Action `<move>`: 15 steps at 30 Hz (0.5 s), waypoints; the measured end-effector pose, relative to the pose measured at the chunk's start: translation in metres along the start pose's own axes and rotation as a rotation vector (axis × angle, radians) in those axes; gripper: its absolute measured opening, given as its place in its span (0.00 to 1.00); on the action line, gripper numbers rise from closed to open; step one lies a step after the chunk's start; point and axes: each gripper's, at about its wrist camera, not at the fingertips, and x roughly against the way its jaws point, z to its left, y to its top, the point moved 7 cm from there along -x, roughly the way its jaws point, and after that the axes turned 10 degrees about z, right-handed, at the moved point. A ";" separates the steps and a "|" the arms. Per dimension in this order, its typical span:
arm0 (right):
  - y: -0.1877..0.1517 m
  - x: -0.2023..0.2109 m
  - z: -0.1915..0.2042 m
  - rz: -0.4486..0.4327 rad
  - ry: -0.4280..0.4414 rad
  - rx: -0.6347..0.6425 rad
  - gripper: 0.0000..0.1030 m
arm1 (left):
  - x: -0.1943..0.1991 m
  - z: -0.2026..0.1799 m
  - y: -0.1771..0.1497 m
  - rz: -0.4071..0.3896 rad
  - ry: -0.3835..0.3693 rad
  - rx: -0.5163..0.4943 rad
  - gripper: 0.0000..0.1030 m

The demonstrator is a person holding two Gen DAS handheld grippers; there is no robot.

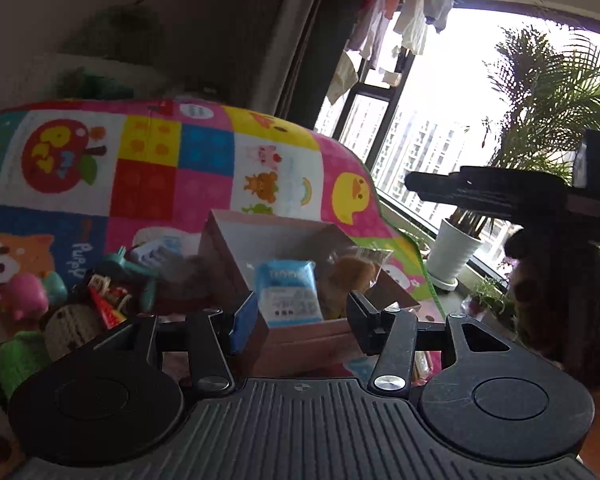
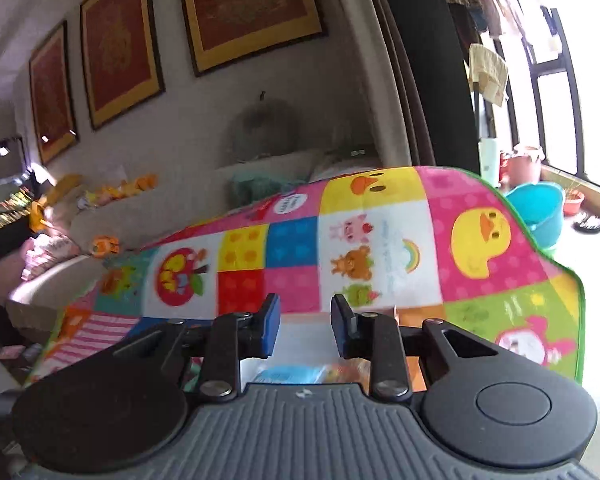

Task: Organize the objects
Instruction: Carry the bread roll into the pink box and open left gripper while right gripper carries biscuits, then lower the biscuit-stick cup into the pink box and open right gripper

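Left gripper (image 1: 300, 316) spread wide, nothing between pads, hovering at near edge of cardboard box (image 1: 236, 248), pointed into it. Box on patchwork mat (image 1: 148, 168); inside: blue-white packet (image 1: 290, 292) standing roughly upright, long axis up-down, plus wrapped brown bun (image 1: 350, 276) to its right. Loose pile w/ pink pig toy (image 1: 22, 296), teal toy (image 1: 134, 268), red packet (image 1: 106, 304), knitted ball (image 1: 66, 328) lying left of box, i.e. left of and a bit behind left fingertips, apart from them. Right gripper (image 2: 305, 328) about half open, empty, held higher & aimed over mat toward wall; only tops of packet and bun visible low between fingers, box right beneath. Probably next pick from pile: left hand nearer, needs swing leftward & down; right hand well apart from pile, blocked by box. Pile items blurred, axes hard to tell.
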 end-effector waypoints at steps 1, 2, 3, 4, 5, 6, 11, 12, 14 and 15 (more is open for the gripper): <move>0.005 -0.013 0.001 0.020 -0.023 0.005 0.27 | 0.006 0.004 -0.004 0.001 0.010 -0.002 0.52; 0.006 -0.020 0.002 0.039 -0.038 0.012 0.27 | 0.010 0.007 -0.009 0.005 0.022 -0.009 0.52; 0.006 -0.021 0.003 0.050 -0.048 0.021 0.27 | 0.013 0.010 -0.012 0.012 0.032 -0.019 0.52; 0.003 -0.018 0.006 0.056 -0.046 0.039 0.33 | 0.016 0.013 -0.016 0.020 0.040 -0.028 0.52; -0.002 -0.013 0.008 0.063 -0.039 0.063 0.39 | 0.019 0.016 -0.021 0.030 0.044 -0.031 0.52; -0.011 -0.005 0.010 0.070 -0.042 0.083 0.53 | 0.021 0.020 -0.025 0.044 0.046 -0.023 0.52; -0.081 0.019 0.018 0.201 -0.072 0.199 0.64 | 0.024 0.029 -0.048 0.104 0.023 0.039 0.52; -0.094 0.018 0.019 0.230 -0.084 0.210 0.64 | 0.024 0.027 -0.050 0.106 0.015 0.036 0.52; -0.113 0.012 0.020 0.268 -0.096 0.216 0.63 | 0.021 0.021 -0.050 0.109 0.001 0.036 0.52; -0.120 0.007 0.019 0.283 -0.093 0.203 0.62 | 0.020 0.018 -0.050 0.108 -0.006 0.034 0.52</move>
